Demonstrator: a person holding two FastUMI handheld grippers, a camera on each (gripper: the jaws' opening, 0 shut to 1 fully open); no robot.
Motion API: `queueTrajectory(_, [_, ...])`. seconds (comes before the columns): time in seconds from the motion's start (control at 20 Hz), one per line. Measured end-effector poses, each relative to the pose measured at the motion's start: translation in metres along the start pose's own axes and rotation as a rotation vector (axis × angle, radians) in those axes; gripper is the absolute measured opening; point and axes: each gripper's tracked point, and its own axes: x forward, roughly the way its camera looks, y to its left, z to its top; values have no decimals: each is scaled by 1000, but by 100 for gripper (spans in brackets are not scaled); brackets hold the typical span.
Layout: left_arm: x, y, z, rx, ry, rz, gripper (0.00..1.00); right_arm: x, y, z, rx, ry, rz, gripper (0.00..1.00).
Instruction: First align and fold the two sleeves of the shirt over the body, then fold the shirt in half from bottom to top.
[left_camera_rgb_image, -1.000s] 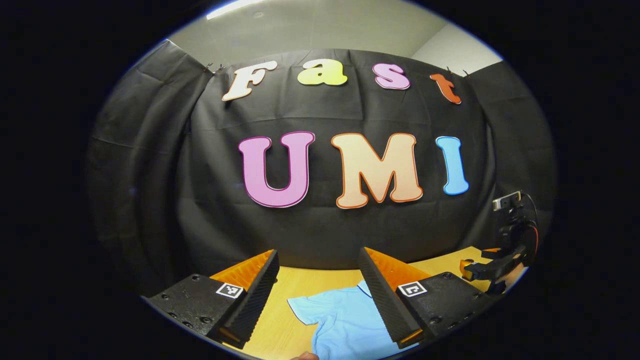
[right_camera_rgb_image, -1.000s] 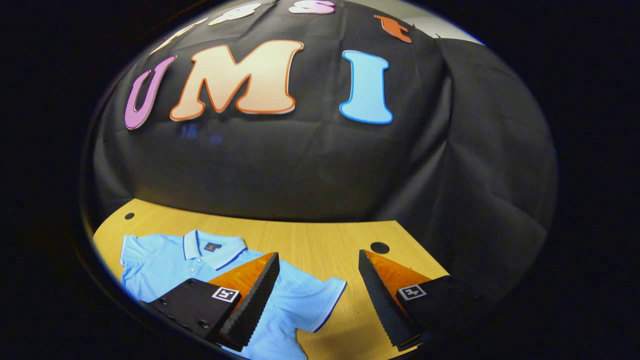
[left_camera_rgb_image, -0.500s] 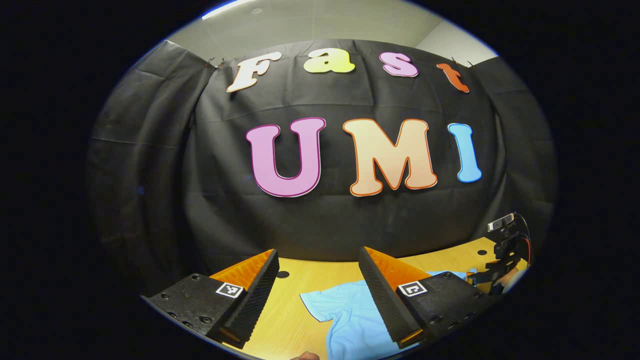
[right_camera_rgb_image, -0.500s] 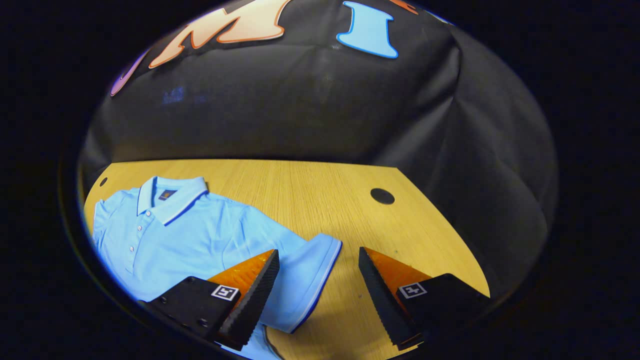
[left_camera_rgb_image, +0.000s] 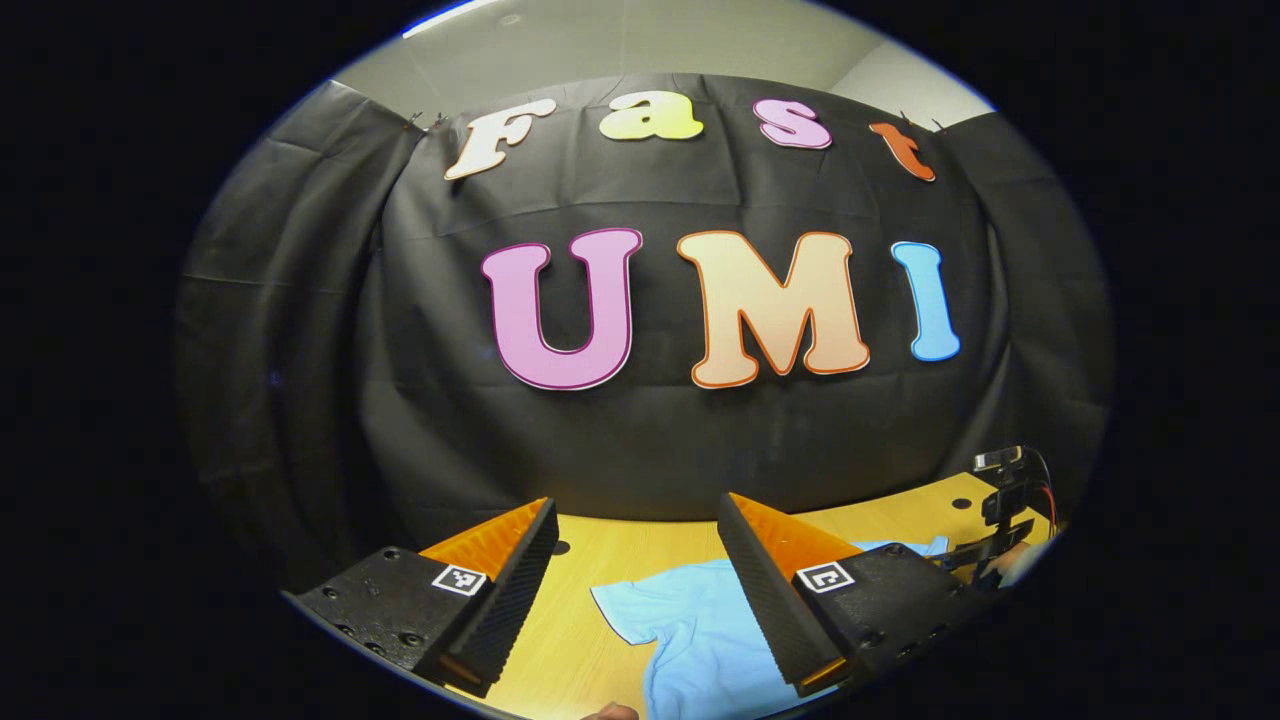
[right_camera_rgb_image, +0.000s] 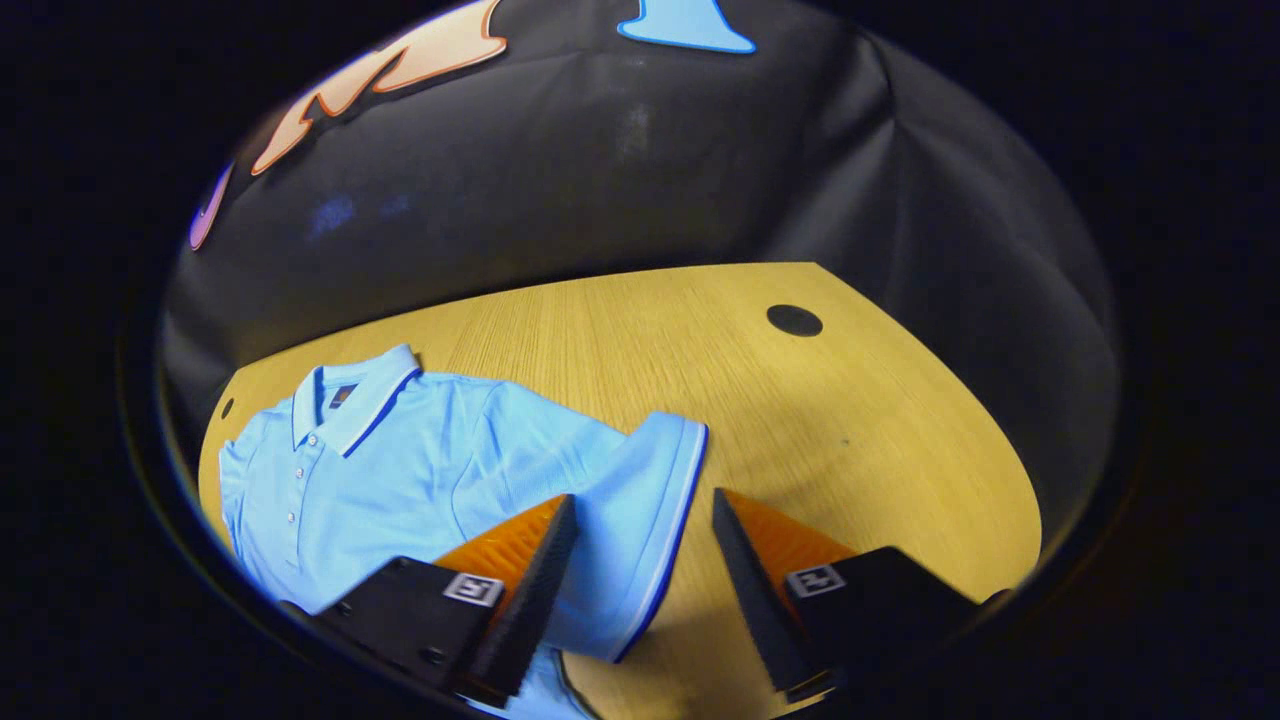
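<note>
A light blue polo shirt (right_camera_rgb_image: 420, 470) lies flat on the wooden table (right_camera_rgb_image: 860, 420), its collar (right_camera_rgb_image: 350, 395) toward the far wall. My right gripper (right_camera_rgb_image: 642, 498) is open and low over the shirt's right sleeve (right_camera_rgb_image: 650, 500), whose striped hem runs between the two fingers. My left gripper (left_camera_rgb_image: 637, 502) is open, held above the table, with the shirt's other sleeve (left_camera_rgb_image: 625, 605) below and between its fingers. The shirt's body (left_camera_rgb_image: 700, 640) runs under its right finger. In the left gripper view the right gripper (left_camera_rgb_image: 985, 550) is small at the far right.
The black cloth wall stands close behind the table. A round cable hole (right_camera_rgb_image: 795, 320) is in the table beyond the right sleeve, and another hole (left_camera_rgb_image: 563, 548) is near the back edge. Bare wood (right_camera_rgb_image: 640, 330) lies beyond the collar. A fingertip (left_camera_rgb_image: 610, 712) peeks in at the bottom.
The right gripper has tipped down and come closer to the right sleeve, and its fingers have drawn slightly nearer together. The left gripper has hardly moved.
</note>
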Motion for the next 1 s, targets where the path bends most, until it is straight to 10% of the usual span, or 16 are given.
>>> queueTrajectory(0.2, [1,-2,-4,-15,9,-4,96,-8,11,1,19,-5,34,9])
queueTrajectory(1.0, [2,10,-21,-35,42,23,96,-50,161,21,153,-29,338,4])
